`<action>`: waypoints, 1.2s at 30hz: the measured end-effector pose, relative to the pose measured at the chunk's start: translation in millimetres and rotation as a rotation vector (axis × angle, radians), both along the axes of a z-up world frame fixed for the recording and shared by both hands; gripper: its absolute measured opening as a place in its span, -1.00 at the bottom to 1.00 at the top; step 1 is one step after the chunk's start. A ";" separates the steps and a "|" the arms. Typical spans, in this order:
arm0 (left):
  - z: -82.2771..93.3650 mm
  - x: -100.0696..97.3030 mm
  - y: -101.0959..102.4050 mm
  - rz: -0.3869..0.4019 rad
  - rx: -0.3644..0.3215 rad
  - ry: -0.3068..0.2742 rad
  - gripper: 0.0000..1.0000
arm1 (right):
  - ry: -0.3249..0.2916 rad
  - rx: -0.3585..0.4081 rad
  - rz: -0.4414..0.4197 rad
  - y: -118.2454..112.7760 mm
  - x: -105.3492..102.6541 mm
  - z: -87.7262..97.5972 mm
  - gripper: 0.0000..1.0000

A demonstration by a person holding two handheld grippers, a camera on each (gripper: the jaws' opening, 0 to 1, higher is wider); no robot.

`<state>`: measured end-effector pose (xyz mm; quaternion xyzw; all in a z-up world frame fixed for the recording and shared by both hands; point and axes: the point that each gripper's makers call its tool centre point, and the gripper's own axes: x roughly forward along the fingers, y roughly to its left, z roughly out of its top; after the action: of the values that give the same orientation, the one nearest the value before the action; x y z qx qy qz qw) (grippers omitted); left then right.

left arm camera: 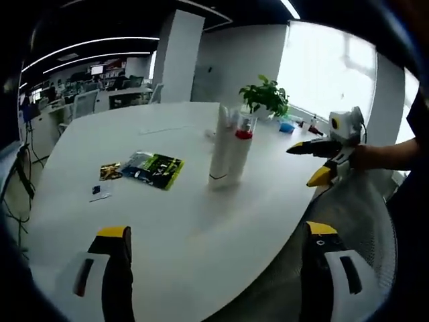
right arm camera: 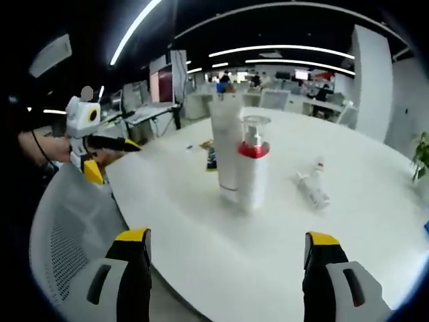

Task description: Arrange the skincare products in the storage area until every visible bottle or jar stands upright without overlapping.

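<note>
Two skincare products stand upright side by side in the middle of the white table (left arm camera: pixel 167 221): a tall white tube (left arm camera: pixel 220 144) (right arm camera: pixel 226 147) and a white bottle with a red band and clear cap (left arm camera: pixel 240 151) (right arm camera: pixel 253 164). A small clear bottle (right arm camera: pixel 312 184) lies on its side beyond them. My left gripper (left arm camera: pixel 216 230) (right arm camera: pixel 114 159) is open and holds nothing, well short of the pair. On the opposite side of the table, my right gripper (right arm camera: pixel 227 235) (left arm camera: pixel 301 166) is open too, with nothing between its jaws.
Green-and-black sachets (left arm camera: pixel 153 168) and a small packet (left arm camera: pixel 110 172) lie flat left of the tube. A potted plant (left arm camera: pixel 265 97) and a blue item (left arm camera: pixel 287 126) sit at the far edge. A grey mesh chair (left arm camera: pixel 362 215) (right arm camera: pixel 74 228) is against the table's rim. Office desks fill the background.
</note>
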<state>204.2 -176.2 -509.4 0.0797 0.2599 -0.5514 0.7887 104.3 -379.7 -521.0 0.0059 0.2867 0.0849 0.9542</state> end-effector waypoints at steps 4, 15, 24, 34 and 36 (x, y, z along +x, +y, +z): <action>-4.4 13.4 4.2 0.048 -0.003 -0.045 0.96 | -0.007 -0.021 -0.012 -5.2 0.7 2.4 0.98; -6.1 14.0 4.6 0.039 0.000 -0.057 0.88 | 0.045 -0.066 0.036 1.6 0.0 -8.7 0.98; -6.7 16.7 6.6 0.051 0.000 -0.061 0.85 | 0.083 -0.052 -0.050 -39.6 -1.8 -5.0 0.86; -7.8 18.7 10.0 0.073 0.019 -0.064 0.81 | 0.106 -0.091 -0.053 -81.8 22.6 -1.9 0.75; -7.8 19.8 11.0 0.077 0.035 -0.085 0.83 | 0.117 -0.099 -0.037 -85.8 29.1 -2.6 0.72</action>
<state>223.9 -165.2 -517.2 0.1066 0.2388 -0.5121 0.8182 133.4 -465.5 -523.6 -0.0307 0.3456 0.0523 0.9364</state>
